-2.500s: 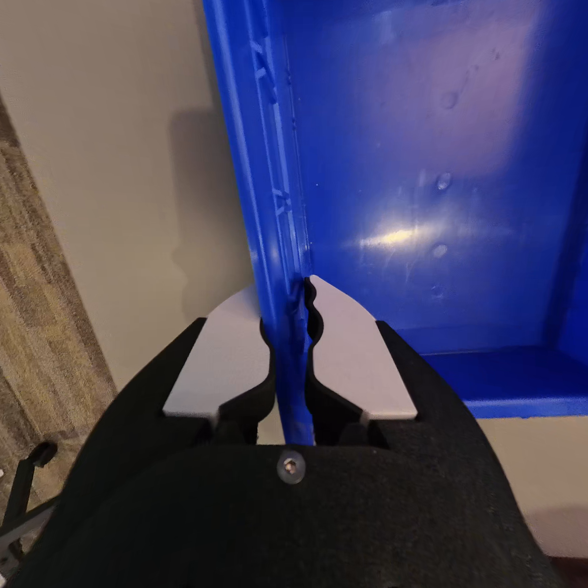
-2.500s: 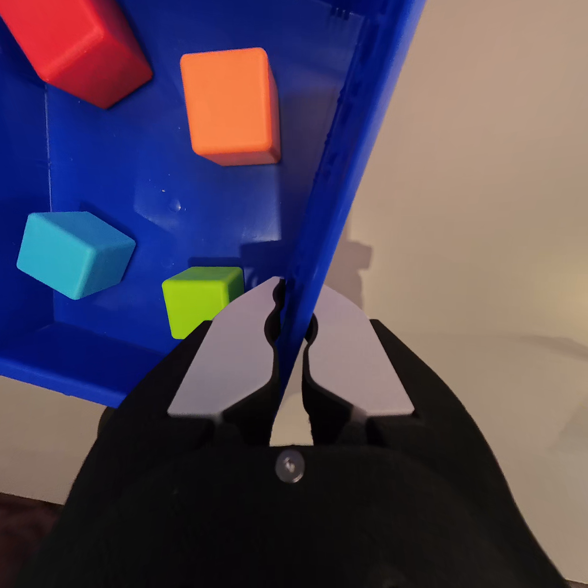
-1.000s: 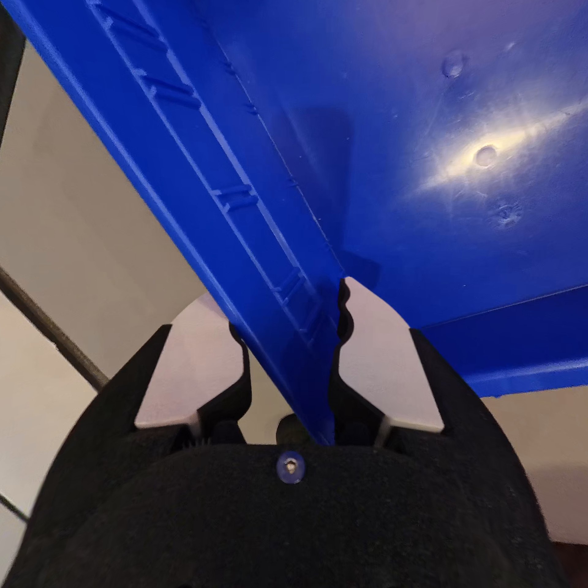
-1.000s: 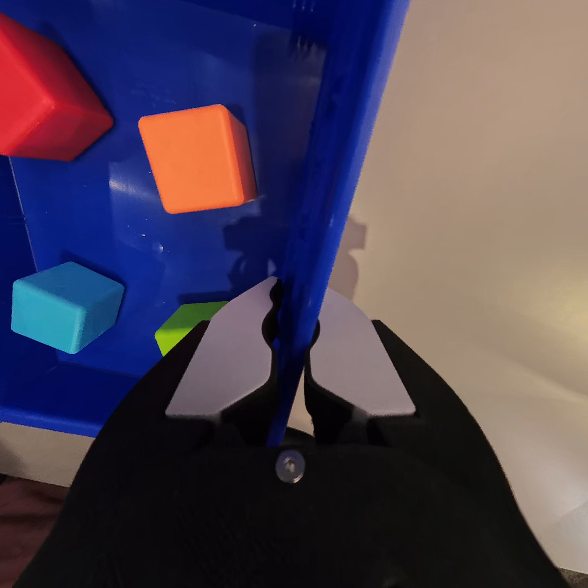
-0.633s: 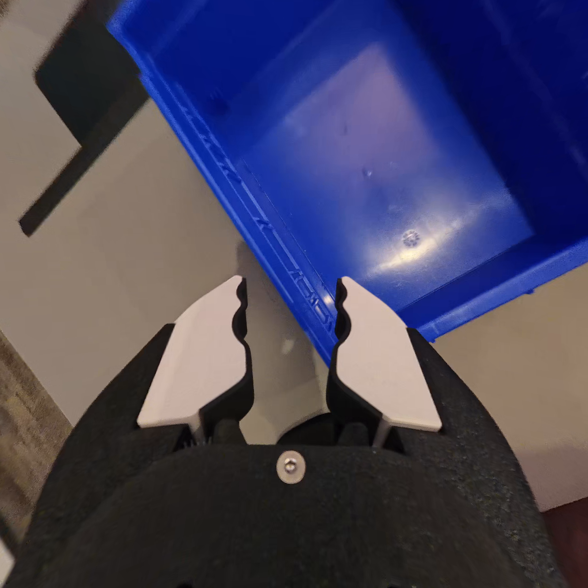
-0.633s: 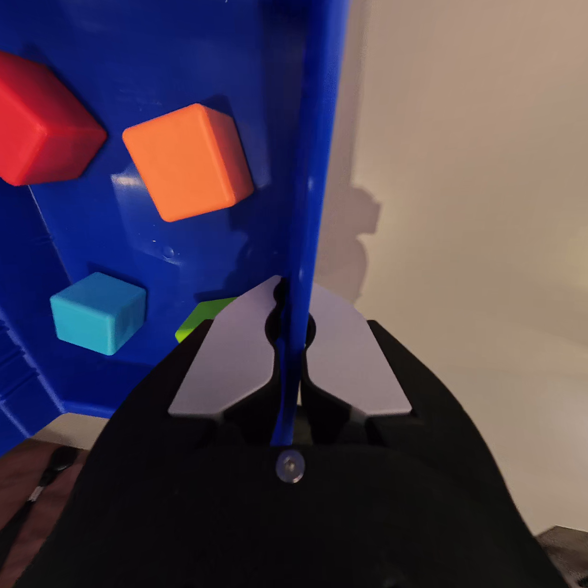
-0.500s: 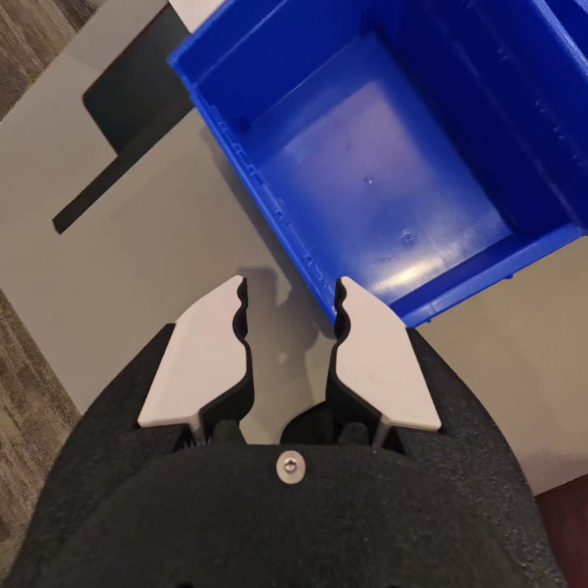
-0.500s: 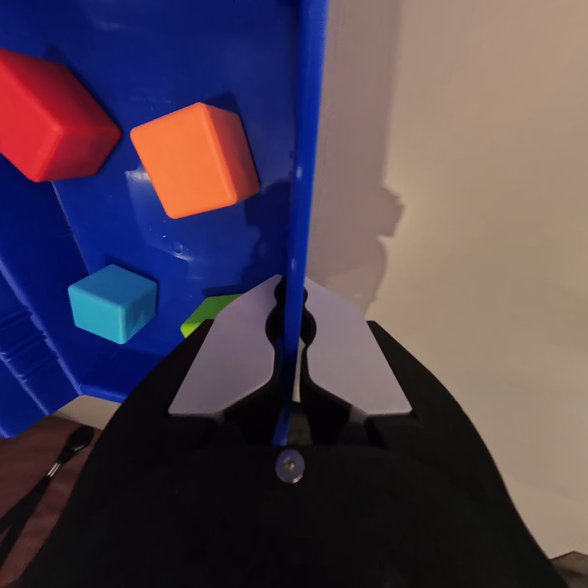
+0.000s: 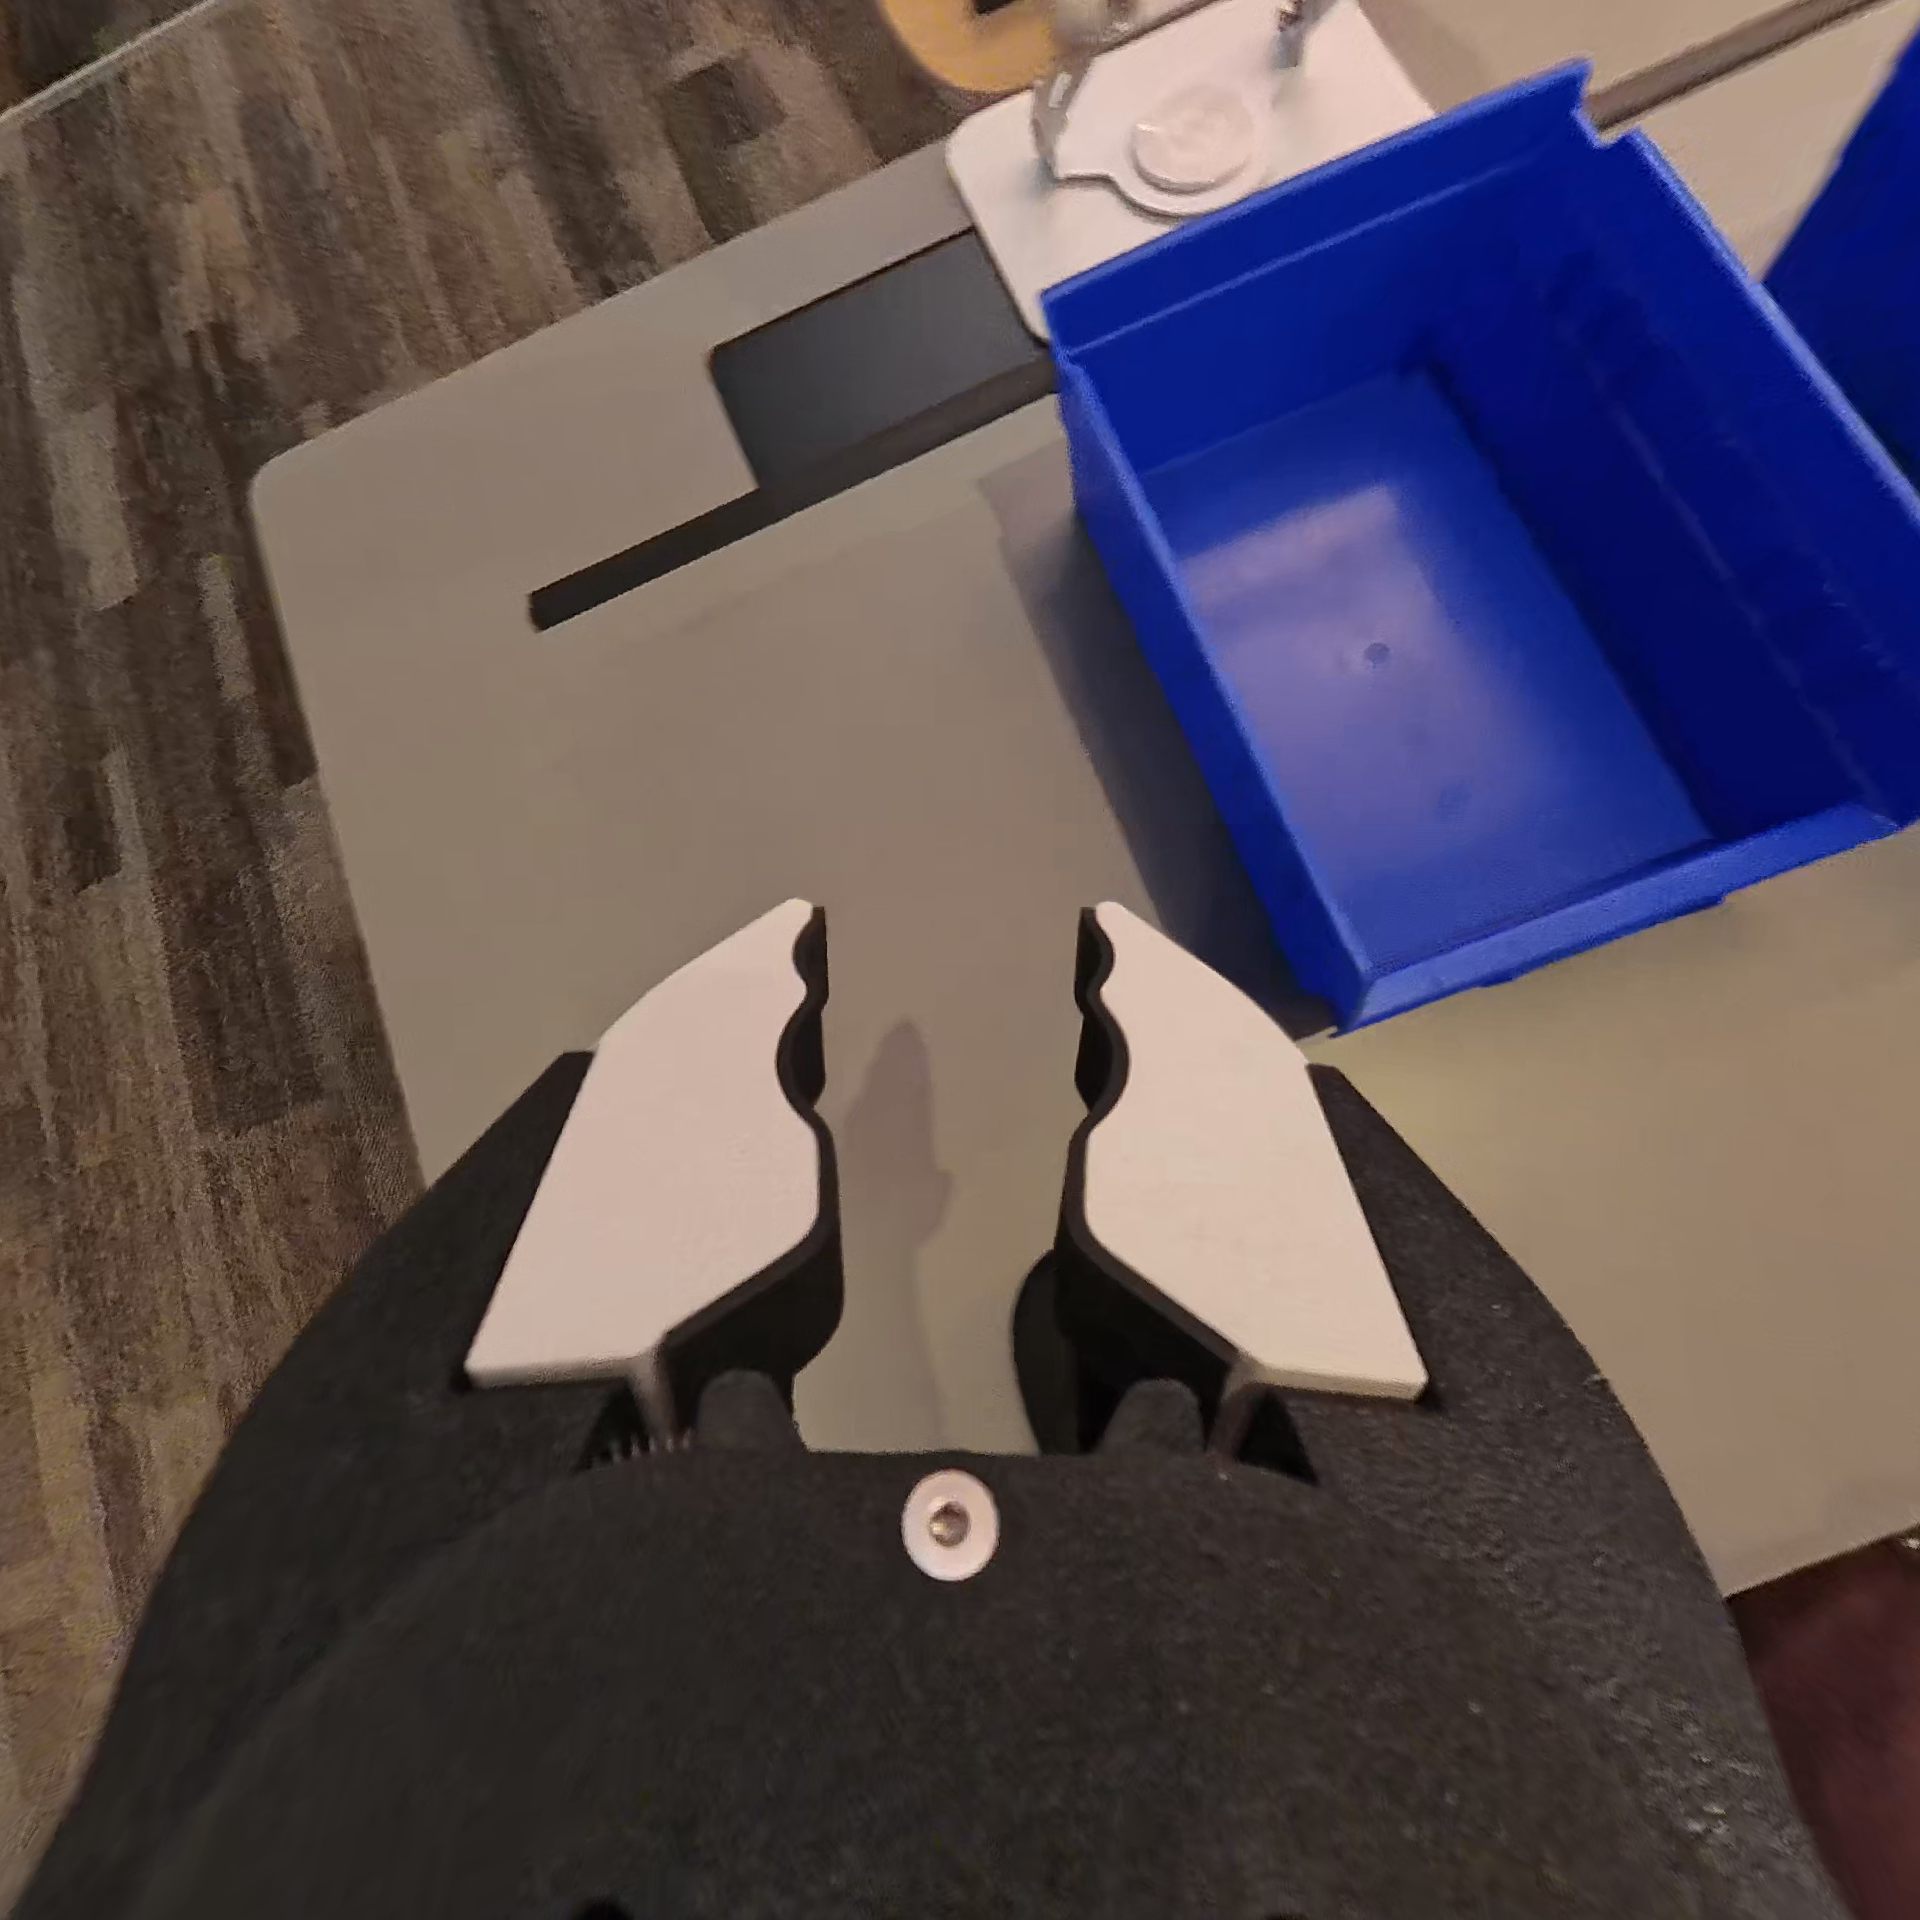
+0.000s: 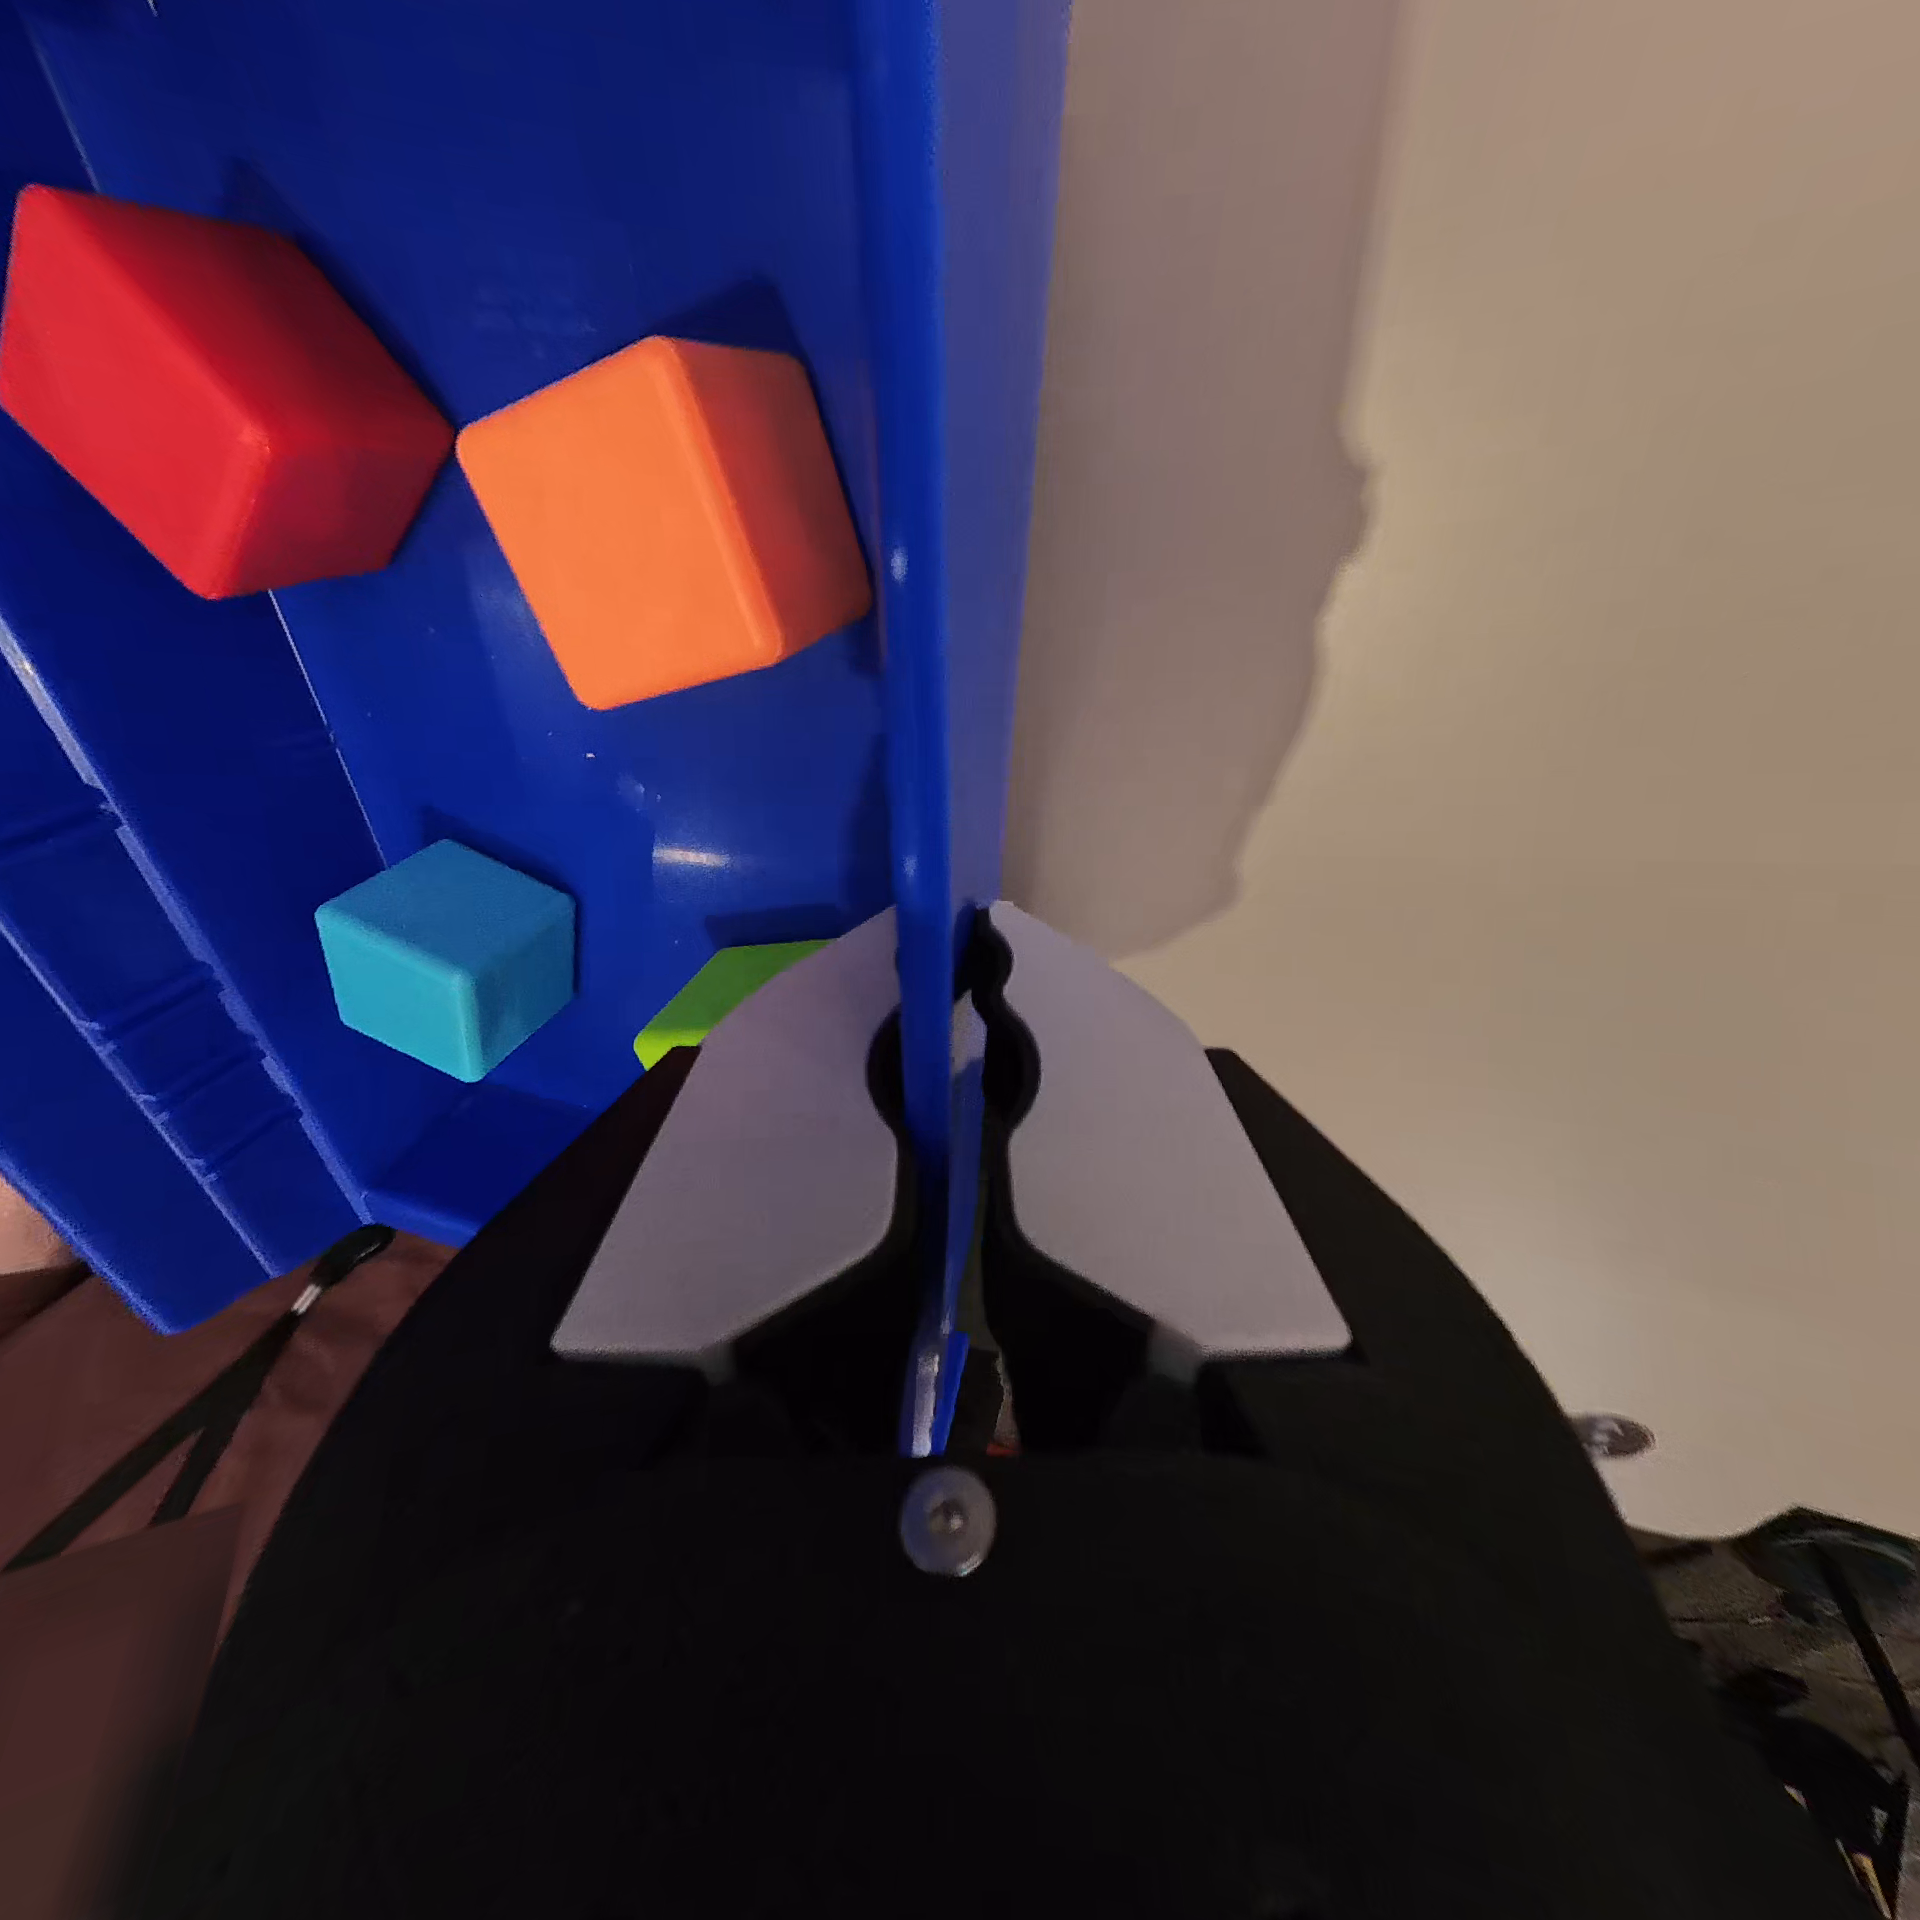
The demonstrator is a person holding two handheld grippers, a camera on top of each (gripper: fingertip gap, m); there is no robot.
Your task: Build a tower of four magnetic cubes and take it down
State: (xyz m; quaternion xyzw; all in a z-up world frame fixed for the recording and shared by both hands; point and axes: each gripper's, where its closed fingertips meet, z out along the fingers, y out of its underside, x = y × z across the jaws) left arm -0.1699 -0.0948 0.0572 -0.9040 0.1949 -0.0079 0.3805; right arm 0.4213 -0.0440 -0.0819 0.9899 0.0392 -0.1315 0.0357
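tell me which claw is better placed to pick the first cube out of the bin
Left. The left claw is open and empty above the table. The right claw is shut on the wall of the cube bin holding the orange cube.

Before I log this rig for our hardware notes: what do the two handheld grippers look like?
Both match: the left gripper and right gripper have a black, grainy-textured body, two pale grey flat fingers with wavy black inner pads, and a silver hex screw centred below. No cables or sleeves are visible.
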